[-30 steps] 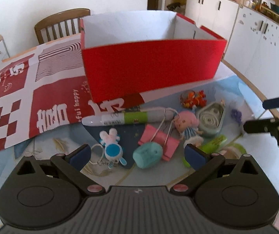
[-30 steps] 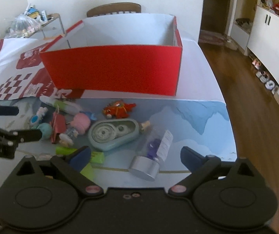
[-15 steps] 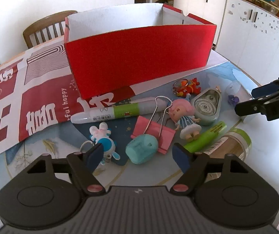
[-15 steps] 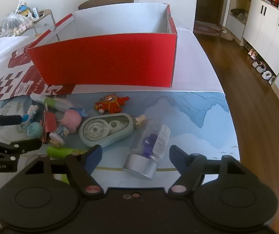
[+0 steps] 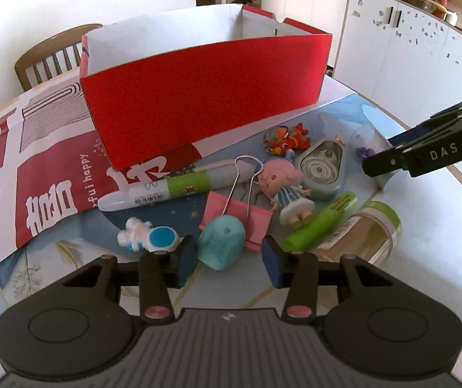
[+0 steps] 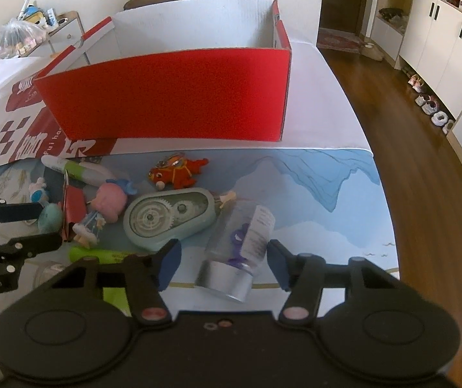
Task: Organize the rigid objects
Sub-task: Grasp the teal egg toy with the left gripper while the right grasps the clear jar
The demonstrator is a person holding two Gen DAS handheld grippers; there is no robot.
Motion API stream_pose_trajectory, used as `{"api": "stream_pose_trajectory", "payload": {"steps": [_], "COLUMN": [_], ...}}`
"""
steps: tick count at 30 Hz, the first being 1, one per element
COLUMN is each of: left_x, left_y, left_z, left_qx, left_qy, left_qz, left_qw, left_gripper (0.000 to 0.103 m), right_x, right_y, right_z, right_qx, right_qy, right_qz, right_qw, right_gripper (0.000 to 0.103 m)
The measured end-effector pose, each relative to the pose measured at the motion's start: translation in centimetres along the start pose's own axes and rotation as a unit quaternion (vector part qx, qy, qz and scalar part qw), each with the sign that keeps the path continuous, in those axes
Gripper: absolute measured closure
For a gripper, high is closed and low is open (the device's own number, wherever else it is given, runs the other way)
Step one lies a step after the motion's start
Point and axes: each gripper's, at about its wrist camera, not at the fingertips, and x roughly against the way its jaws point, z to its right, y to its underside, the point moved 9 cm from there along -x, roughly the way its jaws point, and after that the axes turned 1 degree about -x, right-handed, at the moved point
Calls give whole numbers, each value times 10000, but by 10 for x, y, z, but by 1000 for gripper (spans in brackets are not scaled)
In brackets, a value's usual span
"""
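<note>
A red open box (image 5: 205, 97) stands at the back of the table; it also shows in the right wrist view (image 6: 173, 93). Small objects lie in front of it. My left gripper (image 5: 229, 260) is open, its fingers on either side of a teal squishy toy (image 5: 221, 242), not closed on it. My right gripper (image 6: 219, 263) is open around a clear tube with a silver cap (image 6: 240, 252) holding a purple figure. A pink-haired doll (image 5: 287, 187), a pink binder clip (image 5: 240, 213), a white-green marker (image 5: 173, 187) and a tape dispenser (image 6: 169, 216) lie between them.
A red fish keychain (image 6: 176, 171), a green stick (image 5: 321, 220), a green-lidded jar (image 5: 370, 229) and a blue-white figure (image 5: 148, 237) lie among the clutter. A red-white patterned sheet (image 5: 21, 161) lies under the box. A wooden chair (image 5: 50, 58) stands behind.
Both grippers have moved down and forward and narrowed. The left now brackets the teal toy; the right now brackets the clear tube.
</note>
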Motion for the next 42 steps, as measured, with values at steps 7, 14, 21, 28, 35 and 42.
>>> {"api": "stream_pose_trajectory", "payload": {"steps": [7, 14, 21, 28, 35, 42], "left_x": [-4, -6, -1, 10, 27, 41], "left_y": [1, 0, -2, -13, -39, -70], "left_z": [-5, -8, -9, -15, -26, -34], "left_qx": [111, 258, 371, 488, 744, 993], "left_qy": [117, 185, 265, 236, 172, 151], "left_qz": [-55, -110, -115, -37, 75, 229], "left_qw": [9999, 9994, 9989, 9985, 9971, 9947], "left_gripper": [63, 68, 69, 69, 69, 69], "right_x": [-5, -12, -5, 13, 34, 55], "right_y": [2, 4, 0, -11, -32, -64], "right_z": [2, 7, 10, 8, -1, -13], "right_qx": [9, -95, -234, -277, -289, -159], "right_qy": [73, 133, 103, -1, -203, -363], "right_qz": [-80, -168, -67, 91, 230, 460], "right_qw": [9999, 9997, 9997, 9996, 9991, 9982], "right_gripper": [52, 61, 62, 62, 62, 62]}}
